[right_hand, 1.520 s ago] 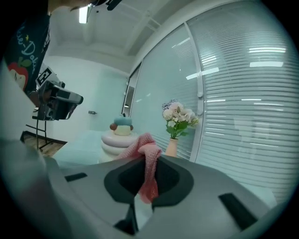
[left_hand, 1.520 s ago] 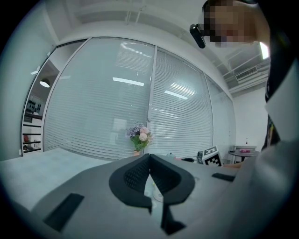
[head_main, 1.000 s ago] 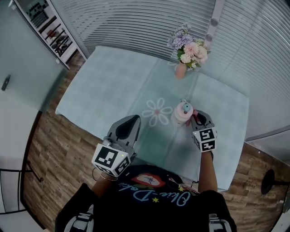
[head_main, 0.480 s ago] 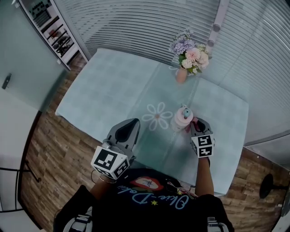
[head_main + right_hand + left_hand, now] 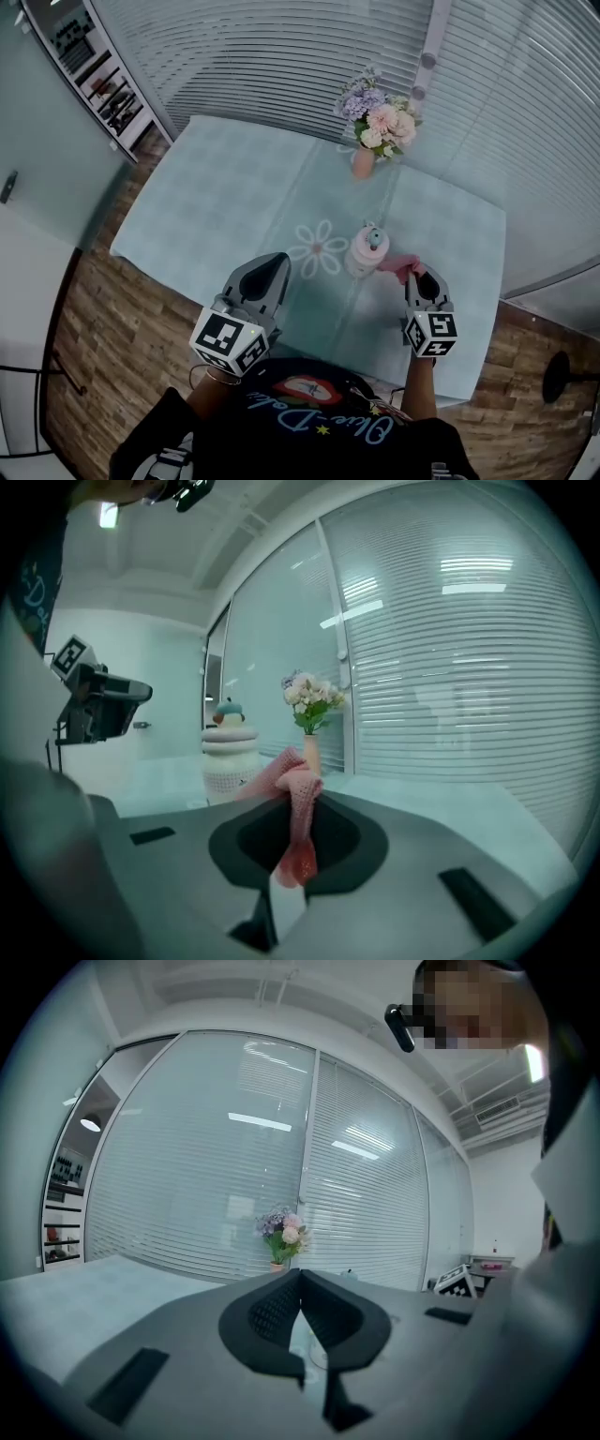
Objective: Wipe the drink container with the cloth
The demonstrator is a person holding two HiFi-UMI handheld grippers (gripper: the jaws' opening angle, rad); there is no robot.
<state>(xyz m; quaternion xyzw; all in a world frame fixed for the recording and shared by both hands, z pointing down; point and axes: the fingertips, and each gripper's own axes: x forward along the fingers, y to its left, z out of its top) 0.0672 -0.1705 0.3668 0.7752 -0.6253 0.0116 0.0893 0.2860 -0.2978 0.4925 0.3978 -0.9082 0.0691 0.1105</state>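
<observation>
The drink container point(image 5: 365, 251) is a squat white and pink bottle with a blue knob on its lid; it stands upright on the table, right of a flower print, and shows in the right gripper view point(image 5: 231, 757) too. My right gripper point(image 5: 419, 277) is shut on a pink knitted cloth point(image 5: 401, 267) point(image 5: 292, 799), which bunches out of the jaws just right of the container. I cannot tell whether the cloth touches it. My left gripper point(image 5: 271, 268) hangs over the table's near edge, left of the container, shut with nothing in it point(image 5: 300, 1290).
A pale blue checked tablecloth point(image 5: 225, 197) covers the table. A pink vase of flowers point(image 5: 373, 127) stands at the far edge, behind the container. Slatted blinds run behind the table. Wooden floor lies to the left, with a shelf unit point(image 5: 94, 75) at far left.
My right gripper has drawn back to the right and toward me with the cloth, away from the container's side. The left gripper has barely moved.
</observation>
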